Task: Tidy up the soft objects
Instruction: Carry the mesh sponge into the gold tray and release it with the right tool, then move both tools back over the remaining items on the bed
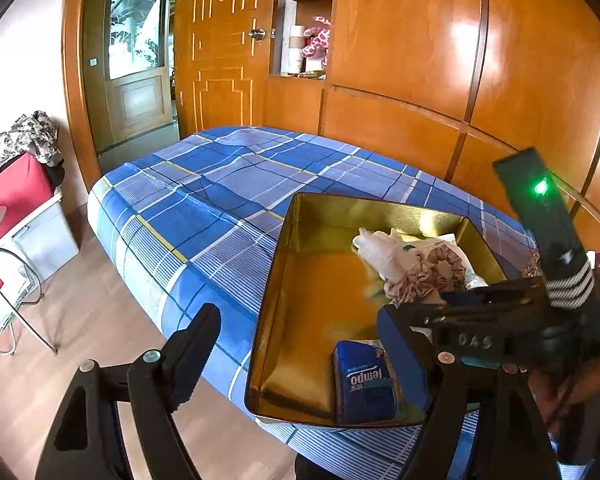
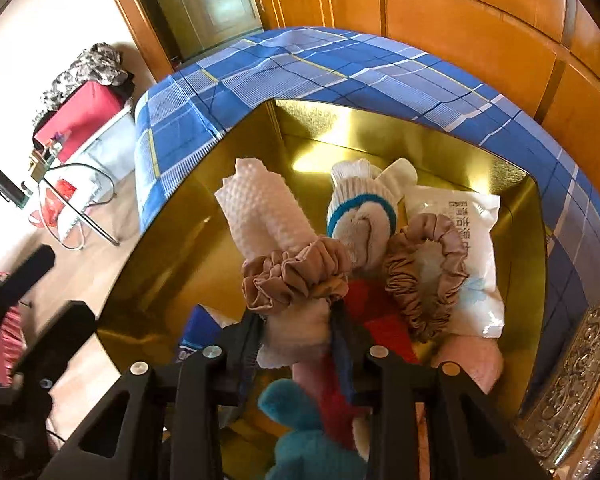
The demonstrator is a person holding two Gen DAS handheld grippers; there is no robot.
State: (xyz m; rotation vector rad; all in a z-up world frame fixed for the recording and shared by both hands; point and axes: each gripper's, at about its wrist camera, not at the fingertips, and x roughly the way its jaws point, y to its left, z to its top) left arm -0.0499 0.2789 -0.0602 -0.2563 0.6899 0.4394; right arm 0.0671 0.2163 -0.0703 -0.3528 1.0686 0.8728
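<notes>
The right gripper [image 2: 296, 332] is clamped on a white waffle cloth [image 2: 260, 216] bundled with a tan scrunchie [image 2: 296, 276] over the gold tin [image 1: 276, 264] on the bed [image 1: 204, 184], for placing among soft items far right, while the left gripper [image 1: 300, 360], jaws apart, hovers near the tin's clear left floor.

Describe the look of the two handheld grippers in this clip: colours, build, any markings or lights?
Both are black plastic, with triangular cut-out linkages and silver pivot bolts. The left gripper has ridged finger pads. The right gripper, seen from the left wrist, has blue pads, "045" on its body, a green light and a striped band.
</notes>
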